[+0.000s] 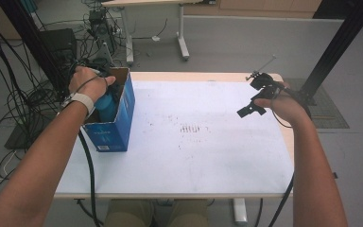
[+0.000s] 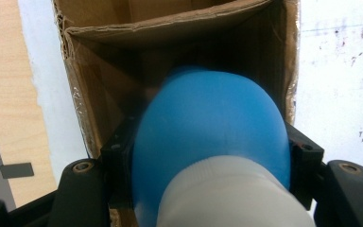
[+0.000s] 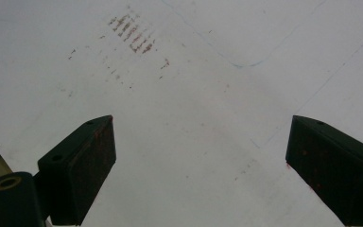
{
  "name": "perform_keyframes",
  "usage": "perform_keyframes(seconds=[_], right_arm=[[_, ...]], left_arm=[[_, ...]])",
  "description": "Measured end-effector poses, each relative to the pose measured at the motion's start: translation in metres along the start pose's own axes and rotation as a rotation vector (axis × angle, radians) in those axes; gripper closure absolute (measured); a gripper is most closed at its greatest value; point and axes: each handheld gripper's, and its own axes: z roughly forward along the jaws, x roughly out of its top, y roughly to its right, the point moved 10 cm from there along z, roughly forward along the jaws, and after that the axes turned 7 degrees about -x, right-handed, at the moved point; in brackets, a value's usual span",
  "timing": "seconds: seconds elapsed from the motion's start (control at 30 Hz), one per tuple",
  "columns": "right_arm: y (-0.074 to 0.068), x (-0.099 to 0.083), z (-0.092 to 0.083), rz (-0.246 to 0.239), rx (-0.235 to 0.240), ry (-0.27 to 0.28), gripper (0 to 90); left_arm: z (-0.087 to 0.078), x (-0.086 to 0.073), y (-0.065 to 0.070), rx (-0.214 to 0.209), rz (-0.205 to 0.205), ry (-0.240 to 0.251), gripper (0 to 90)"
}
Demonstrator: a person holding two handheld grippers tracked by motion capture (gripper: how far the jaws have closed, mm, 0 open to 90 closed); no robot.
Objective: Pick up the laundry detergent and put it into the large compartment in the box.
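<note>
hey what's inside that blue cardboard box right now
A blue bottle with a white cap, clamped by the left gripper, sits in the box. The bottle hides the box floor.

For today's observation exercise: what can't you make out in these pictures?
- Box floor: left gripper view, hidden by the blue bottle.
- Bottle's lower body: high view, behind the box wall.
- Left hand-held gripper: high view, mostly under the hand.
- Box print: high view, too small.

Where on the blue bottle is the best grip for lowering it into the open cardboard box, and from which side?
Probably as the left gripper has it: jaws shut across the blue bottle at its rounded shoulder beside the white cap, coming from above. The cardboard box is narrow and open only on top, so a cap-end grip likely clears its walls.
</note>
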Motion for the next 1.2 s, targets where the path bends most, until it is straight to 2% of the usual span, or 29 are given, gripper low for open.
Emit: perform_keyframes(seconds=[0.8, 1.2], right_arm=[[0.000, 0.001, 0.003, 0.004, 0.002, -0.008, 9.1], [0.000, -0.001, 0.003, 0.006, 0.000, -0.006, 9.1]], left_arm=[[0.024, 0.000, -0.006, -0.006, 0.004, -0.036, 37.3], [0.026, 0.000, -0.007, -0.009, 0.006, -0.034, 37.2]])
